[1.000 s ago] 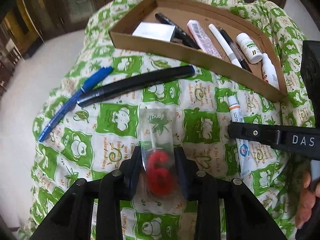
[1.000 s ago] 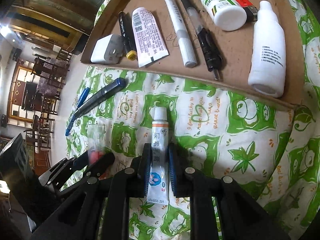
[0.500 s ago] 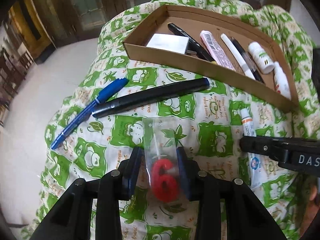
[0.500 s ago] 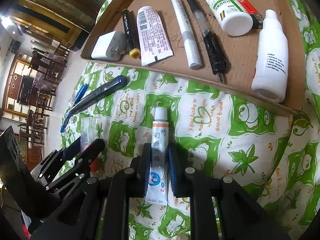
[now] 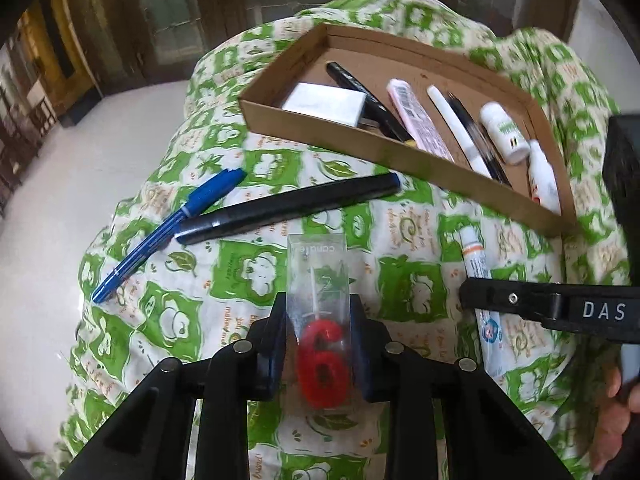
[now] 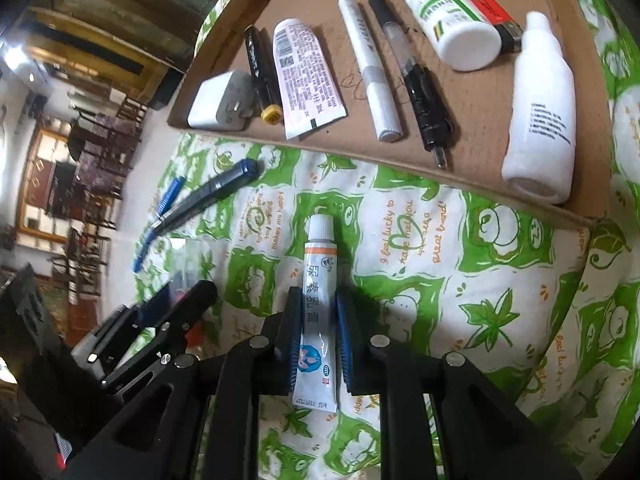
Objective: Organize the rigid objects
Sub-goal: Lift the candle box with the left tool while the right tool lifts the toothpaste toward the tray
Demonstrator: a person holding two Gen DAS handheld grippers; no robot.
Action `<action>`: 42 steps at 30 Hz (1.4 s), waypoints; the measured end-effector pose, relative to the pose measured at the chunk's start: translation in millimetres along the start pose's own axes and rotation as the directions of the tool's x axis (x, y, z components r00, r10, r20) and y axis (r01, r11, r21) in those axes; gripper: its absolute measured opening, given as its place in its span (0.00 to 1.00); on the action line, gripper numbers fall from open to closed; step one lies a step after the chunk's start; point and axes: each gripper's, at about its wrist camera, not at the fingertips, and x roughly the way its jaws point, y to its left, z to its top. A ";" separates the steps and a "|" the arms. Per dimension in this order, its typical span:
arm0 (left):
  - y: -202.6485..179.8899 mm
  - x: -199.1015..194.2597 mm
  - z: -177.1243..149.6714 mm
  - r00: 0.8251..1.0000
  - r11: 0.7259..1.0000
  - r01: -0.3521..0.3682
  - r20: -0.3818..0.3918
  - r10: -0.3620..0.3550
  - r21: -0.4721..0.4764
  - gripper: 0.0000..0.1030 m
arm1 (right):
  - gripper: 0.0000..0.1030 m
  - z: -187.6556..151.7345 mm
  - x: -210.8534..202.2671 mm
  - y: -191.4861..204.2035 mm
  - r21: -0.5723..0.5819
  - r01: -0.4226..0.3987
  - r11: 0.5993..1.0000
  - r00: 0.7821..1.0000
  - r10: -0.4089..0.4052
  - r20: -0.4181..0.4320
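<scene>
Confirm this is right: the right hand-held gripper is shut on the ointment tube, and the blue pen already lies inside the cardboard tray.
Wrong on the pen. The blue pen lies on the green cloth outside the cardboard tray, as the left wrist view shows. The right hand-held gripper is indeed shut on the ointment tube.

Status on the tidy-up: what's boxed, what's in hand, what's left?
Done: the cardboard tray already holds a charger, tubes, pens and bottles. In hand: right gripper is shut on the ointment tube; left gripper is closing around the packaged red 6 candle. Left: the blue pen and the black pen lie on the cloth.
</scene>
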 end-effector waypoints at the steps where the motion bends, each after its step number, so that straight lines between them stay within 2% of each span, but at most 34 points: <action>1: 3.5 0.8 0.3 1.000 1.000 0.010 -0.005 -0.010 -0.019 0.28 | 0.16 0.8 0.6 -1.5 0.011 -0.014 1.000 1.000 0.014 -0.002; 6: 5.2 12.6 0.6 0.998 0.999 0.014 -0.053 -0.016 -0.037 0.29 | 0.16 3.0 6.9 -1.0 0.004 -0.002 1.000 1.000 0.002 -0.011; 13: 6.5 14.2 2.9 0.999 1.000 0.010 -0.048 -0.012 -0.027 0.28 | 0.16 2.4 13.6 7.6 -0.042 0.036 0.998 0.999 -0.036 -0.020; 17: 2.5 8.1 0.7 1.000 1.000 -0.003 -0.021 0.003 -0.009 0.28 | 0.16 2.5 11.4 10.0 -0.036 0.016 0.999 1.000 -0.017 -0.011; 23: -0.6 1.3 -0.9 1.000 1.000 -0.010 0.007 0.010 0.001 0.28 | 0.15 4.1 5.0 24.6 -0.074 -0.064 0.995 0.998 0.064 0.009; 30: -1.9 0.9 -1.4 1.000 1.000 -0.009 0.008 0.009 0.000 0.28 | 0.15 6.1 3.3 30.5 -0.082 -0.067 0.994 0.997 0.069 0.026; 42: 11.9 -5.2 1.0 0.999 0.997 0.031 0.019 -0.030 -0.066 0.28 | 0.15 7.6 -5.4 28.5 -0.093 -0.067 0.993 0.996 0.072 0.056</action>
